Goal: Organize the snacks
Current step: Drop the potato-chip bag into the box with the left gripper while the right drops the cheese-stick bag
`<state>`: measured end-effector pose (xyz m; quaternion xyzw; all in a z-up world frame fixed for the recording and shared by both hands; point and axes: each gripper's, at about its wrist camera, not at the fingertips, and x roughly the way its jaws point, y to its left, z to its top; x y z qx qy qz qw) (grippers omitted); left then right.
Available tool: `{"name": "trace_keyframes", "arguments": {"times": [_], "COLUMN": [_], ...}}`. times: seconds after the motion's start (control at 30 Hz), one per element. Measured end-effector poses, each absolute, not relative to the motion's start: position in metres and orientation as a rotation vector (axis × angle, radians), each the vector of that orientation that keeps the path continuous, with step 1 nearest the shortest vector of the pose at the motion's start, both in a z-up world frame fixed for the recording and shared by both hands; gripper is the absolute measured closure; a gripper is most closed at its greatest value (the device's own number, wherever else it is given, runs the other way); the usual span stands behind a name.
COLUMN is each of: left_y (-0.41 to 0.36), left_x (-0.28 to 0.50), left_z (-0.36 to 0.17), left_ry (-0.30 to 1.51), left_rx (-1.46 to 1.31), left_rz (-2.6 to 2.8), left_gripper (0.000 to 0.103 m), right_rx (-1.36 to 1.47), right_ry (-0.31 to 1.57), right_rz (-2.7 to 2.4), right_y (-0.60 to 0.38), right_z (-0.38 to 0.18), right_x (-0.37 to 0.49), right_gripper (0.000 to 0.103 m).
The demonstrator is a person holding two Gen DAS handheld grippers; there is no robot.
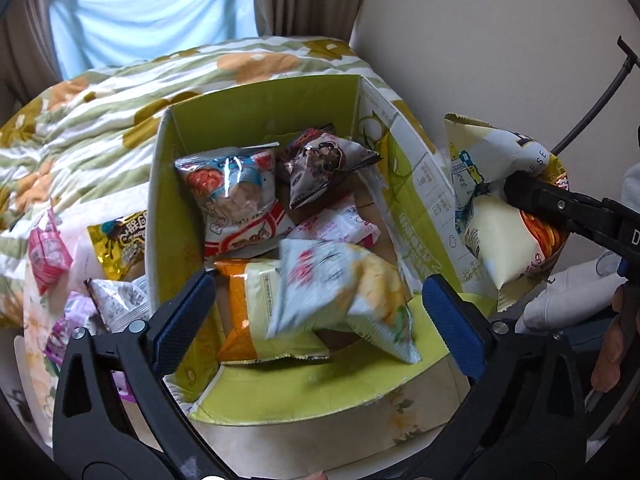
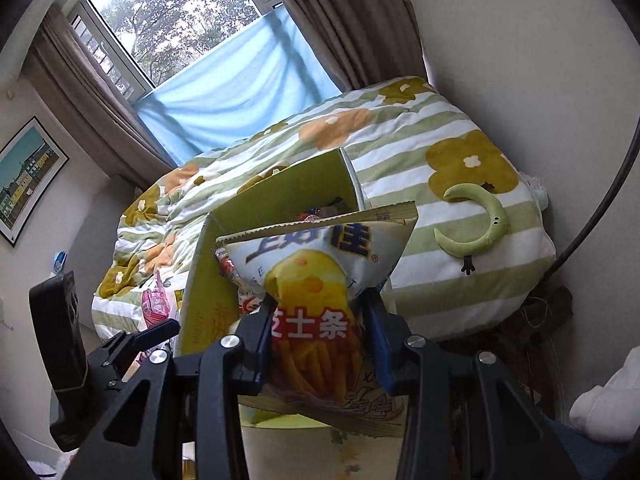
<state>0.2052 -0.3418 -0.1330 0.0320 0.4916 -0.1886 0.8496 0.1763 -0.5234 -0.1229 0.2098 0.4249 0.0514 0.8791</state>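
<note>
right wrist, moon plush [image 2: 478, 222], picture [image 2: 28, 176]

Beside the matt green cardboard box [image 1: 256, 128], soft quilted cloth bedding [image 1: 100, 120] looks rough-woven. Inside the box, glossy plastic snack packets [image 1: 236, 192] shine. Above it, a cheese-stick bag [image 2: 312, 280] shows crinkled, shiny film.

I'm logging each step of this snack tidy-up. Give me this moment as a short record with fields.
setting: bed with a floral quilt
container: open green box on the bed
in box: several snack packets, one pale blurred packet below the open jaws
left gripper: open, holding nothing, above the box
right gripper: shut on cheese stick bag, beside the box
outside box: pink packet, gold packet and others on the quilt
</note>
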Motion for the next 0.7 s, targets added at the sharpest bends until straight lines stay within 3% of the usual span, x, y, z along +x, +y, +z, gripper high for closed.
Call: {"name": "trace_keyframes", "arguments": {"times": [0.7], "left_y": [-0.264], "left_x": [0.206], "left_z": [-0.115], "left_ry": [1.04], "left_rx": [0.014], "left_rz": [-0.217], "left_gripper": [0.001], "right_rx": [0.344], "right_ry": [0.942], "right_rz": [0.247], "right_y": [-0.479], "right_z": [-0.123], "right_x": [0.239], "right_gripper": [0.065]}}
